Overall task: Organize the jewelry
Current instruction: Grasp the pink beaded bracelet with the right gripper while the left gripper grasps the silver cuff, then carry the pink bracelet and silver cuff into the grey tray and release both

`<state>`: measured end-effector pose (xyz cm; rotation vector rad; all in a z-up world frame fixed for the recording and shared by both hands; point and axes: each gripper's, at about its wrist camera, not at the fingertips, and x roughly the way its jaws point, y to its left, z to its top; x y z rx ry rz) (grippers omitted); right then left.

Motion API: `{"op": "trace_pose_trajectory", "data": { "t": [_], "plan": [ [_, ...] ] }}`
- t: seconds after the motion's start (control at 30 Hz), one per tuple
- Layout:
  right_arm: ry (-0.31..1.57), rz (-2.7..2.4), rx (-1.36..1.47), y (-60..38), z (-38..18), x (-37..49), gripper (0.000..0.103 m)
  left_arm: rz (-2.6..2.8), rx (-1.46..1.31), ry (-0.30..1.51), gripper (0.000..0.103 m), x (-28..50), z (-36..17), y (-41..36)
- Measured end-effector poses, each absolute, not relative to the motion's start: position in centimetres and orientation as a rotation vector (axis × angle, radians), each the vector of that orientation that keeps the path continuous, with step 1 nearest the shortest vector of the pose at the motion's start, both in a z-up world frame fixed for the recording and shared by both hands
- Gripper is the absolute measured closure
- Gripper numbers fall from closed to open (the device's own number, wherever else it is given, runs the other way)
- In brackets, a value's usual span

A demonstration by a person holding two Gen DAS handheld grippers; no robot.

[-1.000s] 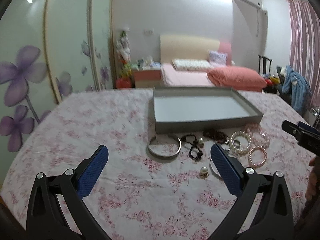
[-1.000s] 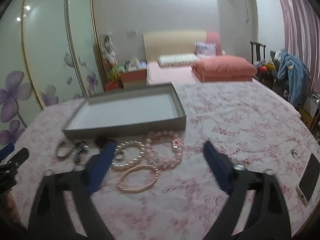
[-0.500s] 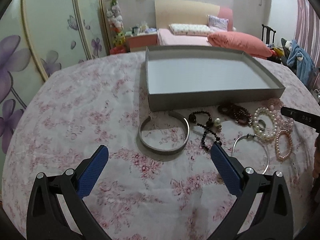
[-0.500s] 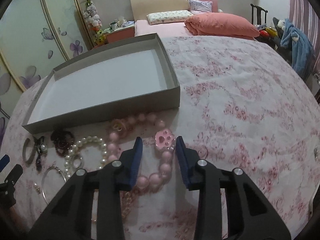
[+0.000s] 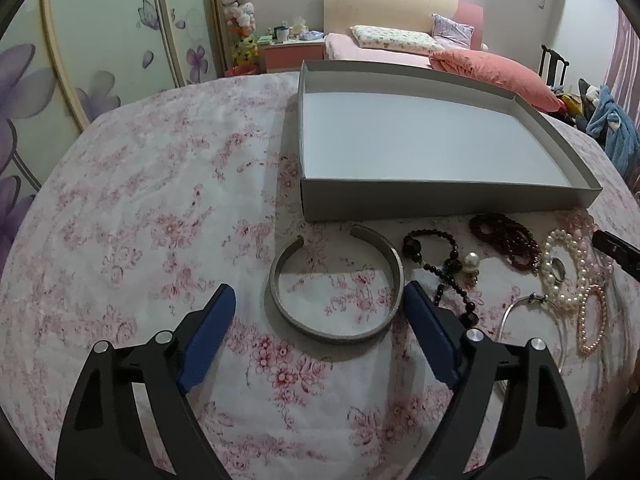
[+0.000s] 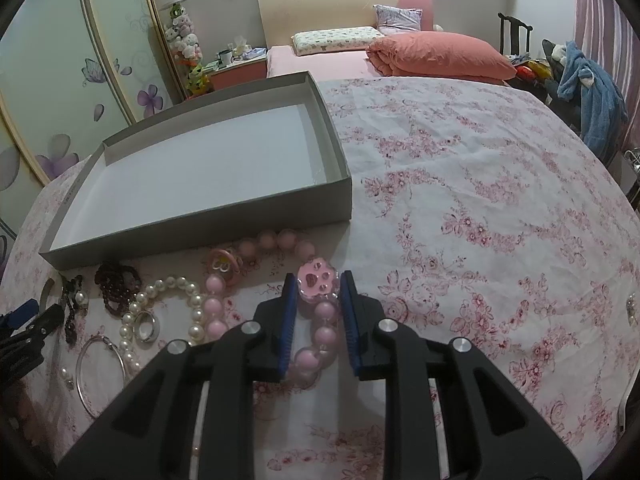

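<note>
Right gripper (image 6: 318, 290): blue ribbed pads narrowed on either side of the pink paw-print charm (image 6: 318, 282) of a chunky pink bead bracelet (image 6: 280, 300); actual contact cannot be told.

Left gripper (image 5: 320, 306): jaws spread wide, empty, flanking the near arc of an open silver cuff bangle (image 5: 336, 284).

Grey cardboard tray (image 5: 440, 200): shallow, rectangular, pale matte floor, on a pink floral tablecloth (image 5: 160, 220).

Lying just in front of the tray's near wall, from the cuff rightward:
- black bead strand with single pearl (image 5: 452, 264);
- dark red bead bracelet (image 5: 506, 240);
- white pearl bracelet (image 6: 168, 312) encircling a metal ring (image 6: 146, 326);
- thin wire hoop (image 6: 100, 372);
- small pink pearl bracelet (image 5: 592, 320).
</note>
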<state>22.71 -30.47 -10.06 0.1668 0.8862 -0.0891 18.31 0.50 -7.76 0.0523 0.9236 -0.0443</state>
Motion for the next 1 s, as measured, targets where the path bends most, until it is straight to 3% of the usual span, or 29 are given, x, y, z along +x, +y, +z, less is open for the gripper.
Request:
{"op": "trace_pose_trajectory", "data": {
  "t": [0.17, 0.3, 0.7, 1.0],
  "plan": [
    [0.884, -0.090, 0.160, -30.5, -10.1, 22.7, 0.080, -0.044, 0.047, 0.918, 0.021, 18.9, -7.7, 0.3],
    [0.878, -0.089, 0.156, -30.4, -10.1, 22.6, 0.080, -0.050, 0.047, 0.906, 0.035, 19.1, -7.6, 0.5],
    [0.790, -0.035, 0.250, -31.3, -8.5, 20.8, 0.082, -0.056, 0.007, 0.877, 0.035, 17.8, -6.9, 1.6],
    [0.653, 0.068, 0.273, -29.6, -5.3, 18.3, 0.082, -0.053, 0.016, 0.749, 0.035, 15.6, -4.6, 1.3]
  ]
}}
